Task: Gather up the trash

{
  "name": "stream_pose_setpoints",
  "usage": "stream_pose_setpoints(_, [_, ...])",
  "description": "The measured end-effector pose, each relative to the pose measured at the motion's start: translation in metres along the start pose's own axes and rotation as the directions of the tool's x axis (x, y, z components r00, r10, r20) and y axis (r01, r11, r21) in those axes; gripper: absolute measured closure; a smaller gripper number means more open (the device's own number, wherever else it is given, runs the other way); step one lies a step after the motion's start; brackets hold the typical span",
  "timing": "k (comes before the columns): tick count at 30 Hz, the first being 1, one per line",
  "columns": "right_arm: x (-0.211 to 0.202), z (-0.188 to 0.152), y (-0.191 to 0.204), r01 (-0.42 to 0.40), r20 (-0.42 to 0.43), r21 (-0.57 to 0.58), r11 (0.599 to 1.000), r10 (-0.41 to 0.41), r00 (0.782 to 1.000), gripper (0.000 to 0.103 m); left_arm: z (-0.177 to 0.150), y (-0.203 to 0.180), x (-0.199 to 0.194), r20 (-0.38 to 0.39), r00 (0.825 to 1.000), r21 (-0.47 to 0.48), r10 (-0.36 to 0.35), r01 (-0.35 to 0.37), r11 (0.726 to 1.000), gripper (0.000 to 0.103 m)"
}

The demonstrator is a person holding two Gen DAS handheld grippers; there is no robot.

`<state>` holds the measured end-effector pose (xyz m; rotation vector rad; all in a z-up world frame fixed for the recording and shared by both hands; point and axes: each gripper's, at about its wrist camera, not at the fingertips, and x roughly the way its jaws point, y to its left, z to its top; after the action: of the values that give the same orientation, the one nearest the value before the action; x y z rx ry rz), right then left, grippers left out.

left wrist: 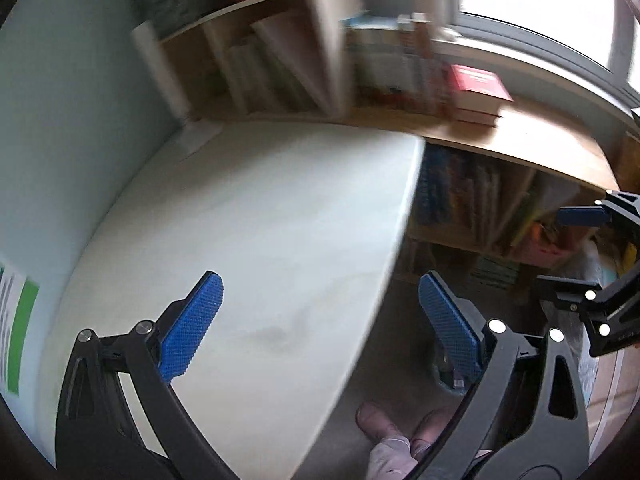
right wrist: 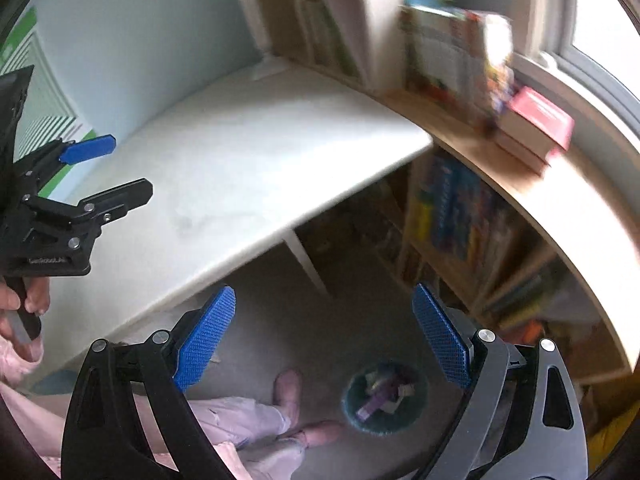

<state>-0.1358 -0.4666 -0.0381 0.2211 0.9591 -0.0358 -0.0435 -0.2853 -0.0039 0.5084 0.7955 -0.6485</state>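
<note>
White bench [left wrist: 260, 216] under and ahead of the tool, wooden bookshelf [right wrist: 532, 184] beyond it to the right, blurred upright books [right wrist: 452, 56], red book [right wrist: 540, 116] lying flat, bright window [left wrist: 532, 4] far right, green-striped poster [right wrist: 36, 92] at left

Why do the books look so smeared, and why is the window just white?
Left wrist view: the shelf books are streaked by motion blur, the window is blown out, and the left claw stays sharp. Right wrist view: the books smear the same way, and the fisheye bends the white table edge.
</note>
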Motion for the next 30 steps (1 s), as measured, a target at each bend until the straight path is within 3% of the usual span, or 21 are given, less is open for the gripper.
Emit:
stream_pose_setpoints(9, [0.044, 0.056, 0.079, -0.136, -0.025, -0.177, 0.975, 0.134, 0.991, 0.013, -0.028, 0.093, -0.004, -0.047, 0.990, -0.203, 0.131, -0.138, 0.969, 0.007])
stream_pose_setpoints(19, [0.078, 0.090, 0.172, -0.257, -0.073, -0.341, 0.904, 0.247, 0.966, 0.013, -0.074, 0.175, -0.018, -0.117, 0.962, -0.395, 0.248, -0.274, 0.877, 0.007])
stream_pose_setpoints(23, [0.089, 0.098, 0.202, -0.304, -0.097, -0.383, 0.872, 0.290, 0.952, 0.013, -0.092, 0.196, -0.021, -0.144, 0.952, -0.448, 0.270, -0.306, 0.840, 0.007])
stream_pose_setpoints(27, [0.097, 0.102, 0.225, -0.332, -0.118, -0.424, 0.842, 0.312, 0.943, 0.013, -0.106, 0.210, -0.023, -0.181, 0.929, -0.474, 0.324, -0.371, 0.799, 0.007])
stream_pose_setpoints(30, [0.100, 0.104, 0.239, -0.356, -0.131, -0.441, 0.824, 0.333, 0.934, 0.013, -0.115, 0.220, -0.025, -0.198, 0.920, -0.503, 0.338, -0.391, 0.770, 0.007])
